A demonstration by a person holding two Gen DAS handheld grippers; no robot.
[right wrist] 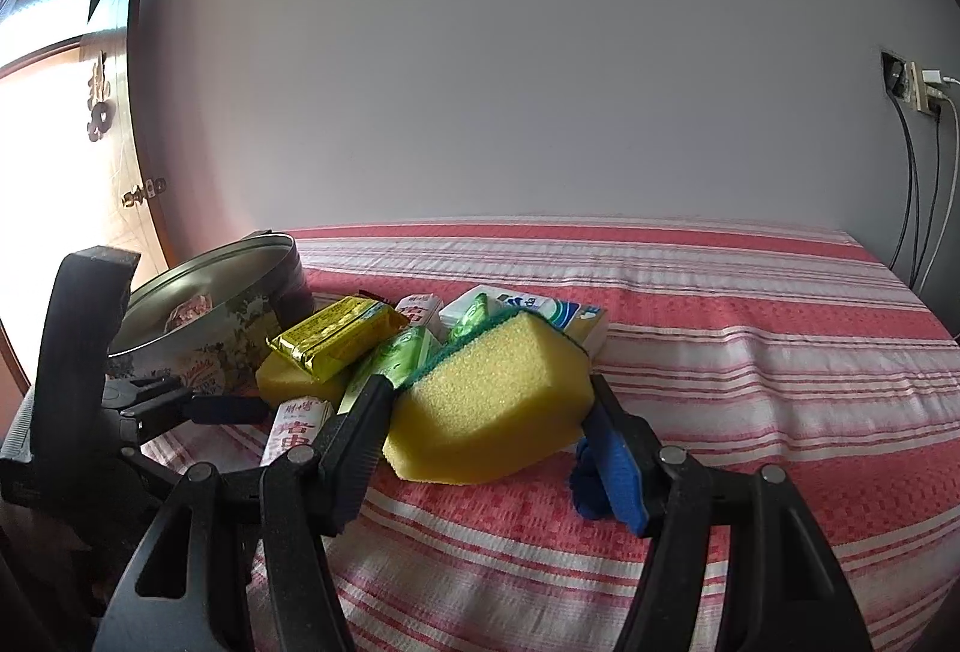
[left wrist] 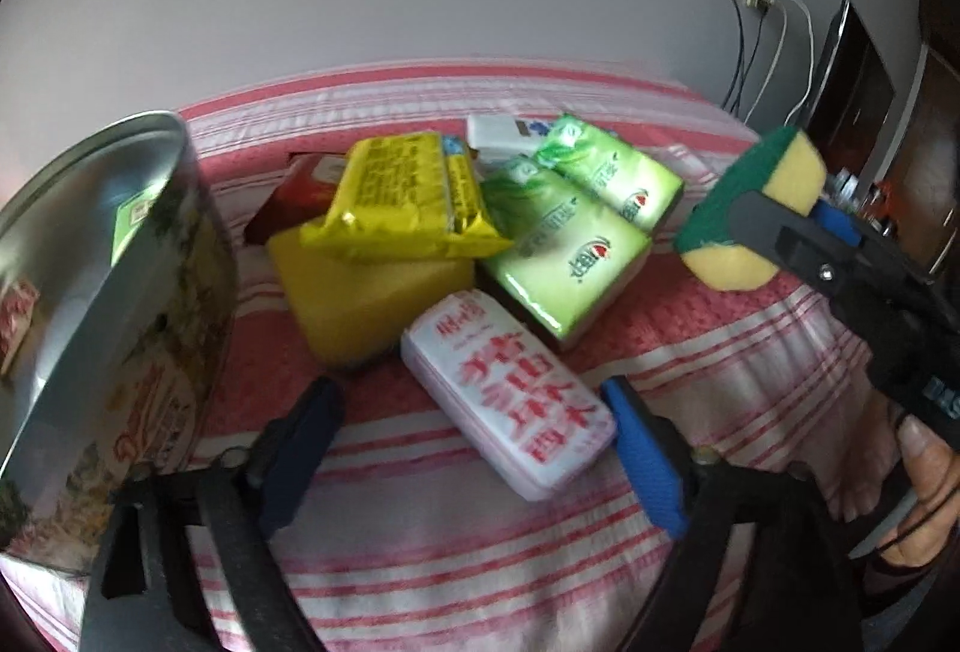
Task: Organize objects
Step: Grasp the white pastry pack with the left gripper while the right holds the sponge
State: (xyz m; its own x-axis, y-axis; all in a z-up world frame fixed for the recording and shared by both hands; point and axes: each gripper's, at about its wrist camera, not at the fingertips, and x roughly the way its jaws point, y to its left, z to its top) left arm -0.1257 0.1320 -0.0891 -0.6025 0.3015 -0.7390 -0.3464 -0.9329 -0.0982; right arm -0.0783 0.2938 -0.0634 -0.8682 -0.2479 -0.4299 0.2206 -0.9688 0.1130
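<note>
One sponge (right wrist: 492,400) in transit, by the look of it: yellow foam with a green scouring face, clamped across its width between the fingers of the right hand-held gripper (right wrist: 489,394). Hangs apparently clear of the striped surface (left wrist: 480,562), to the right of the pile and apart from it. Seems to be the carry step of the sorting, with release not yet made.

Just left of it, a loose heap: two green tissue packs (left wrist: 564,256), a yellow packet (left wrist: 402,196) lying on a second yellow sponge (left wrist: 366,292), and nearer, a white pack with red lettering (left wrist: 510,400). Farther left, an open round tin (left wrist: 150,292), something small already inside.

Left hand-held gripper (left wrist: 471,400) spread wide and empty, poised around the near end of the white pack, touching nothing as far as can be told.

Next move probably calls for carrying the sponge leftward over the heap without brushing the packet, then parting the fingers above the tin, if the tin is indeed the destination.
</note>
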